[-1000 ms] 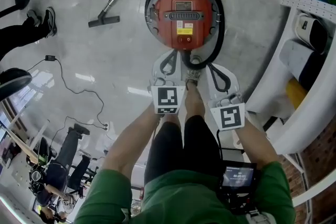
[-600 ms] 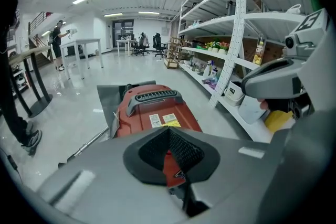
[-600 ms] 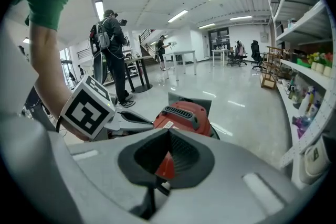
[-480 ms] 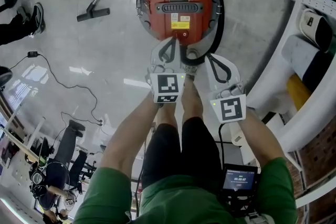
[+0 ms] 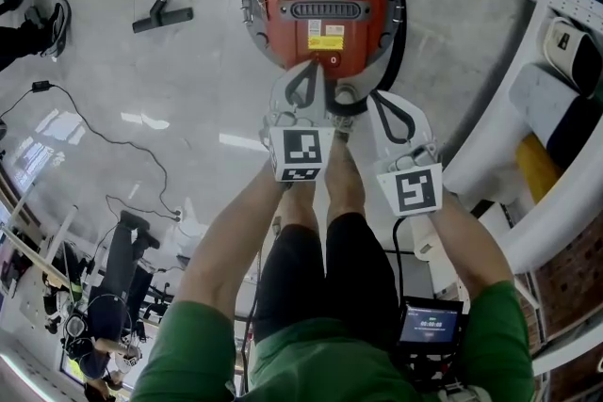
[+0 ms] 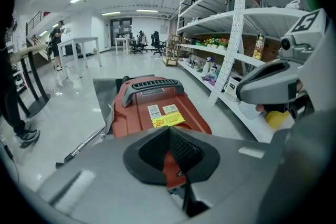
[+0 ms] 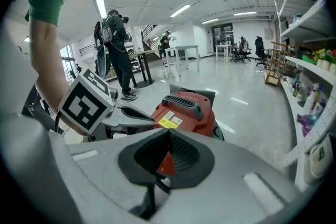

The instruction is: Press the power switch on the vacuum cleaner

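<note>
One vacuum cleaner (image 5: 325,5), left hand-held gripper (image 5: 309,75) and right hand-held gripper (image 5: 382,108) both pressed together near its edge, open floor (image 5: 141,108) leftward.

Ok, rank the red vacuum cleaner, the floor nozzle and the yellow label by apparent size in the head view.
1. vacuum cleaner, largest by far.
2. floor nozzle.
3. yellow label, smallest, though it sits nearer the camera than the nozzle.

One vacuum (image 5: 325,0), one hose (image 5: 397,14), one floor nozzle (image 5: 162,17), one yellow label (image 5: 326,42). Two grippers: left gripper (image 5: 318,67), right gripper (image 5: 371,99). Two marker cubes (image 5: 301,153). One screen (image 5: 429,323).
</note>
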### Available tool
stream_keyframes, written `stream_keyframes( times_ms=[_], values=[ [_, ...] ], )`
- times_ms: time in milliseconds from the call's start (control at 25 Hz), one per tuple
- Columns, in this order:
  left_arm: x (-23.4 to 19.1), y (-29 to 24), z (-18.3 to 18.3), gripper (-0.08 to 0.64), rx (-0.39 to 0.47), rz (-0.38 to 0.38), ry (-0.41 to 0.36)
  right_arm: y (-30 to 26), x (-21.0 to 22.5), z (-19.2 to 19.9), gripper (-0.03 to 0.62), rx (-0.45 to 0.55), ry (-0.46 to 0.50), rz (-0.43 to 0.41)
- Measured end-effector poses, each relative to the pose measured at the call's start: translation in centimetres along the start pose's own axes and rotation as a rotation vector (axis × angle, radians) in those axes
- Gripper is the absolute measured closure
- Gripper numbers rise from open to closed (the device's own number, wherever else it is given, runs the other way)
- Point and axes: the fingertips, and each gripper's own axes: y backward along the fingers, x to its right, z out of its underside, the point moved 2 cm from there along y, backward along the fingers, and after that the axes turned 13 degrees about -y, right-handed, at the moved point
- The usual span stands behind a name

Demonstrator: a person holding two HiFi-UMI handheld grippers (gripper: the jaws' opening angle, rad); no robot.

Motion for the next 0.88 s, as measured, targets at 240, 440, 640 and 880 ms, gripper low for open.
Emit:
stream_keyframes(
  times_ms=[240, 440, 640, 880],
  values=[
    [-0.02, 0.01, -0.38, 0.552, 0.032, 0.01, -0.006, -0.11, -0.08, -0.34, 0.595, 0.006, 0.002, -0.006],
    [0.15, 0.07, 0.43, 0.552, 0.0, 0.028, 0.01, -0.34, -0.03, -0.5, 0.595, 0.0, 0.011, -0.005],
    [0.03, 0.11, 0.42, 0.552, 0.012, 0.028, 0.006, -0.41, 0.0, -0.41, 0.595, -0.005, 0.007, 0.001],
    [0.02, -0.07, 0.56, 0.552, 0.012, 0.035, -0.002, -0.53, -0.02, -0.25, 0.595, -0.007, 0.013, 0.004]
  ],
)
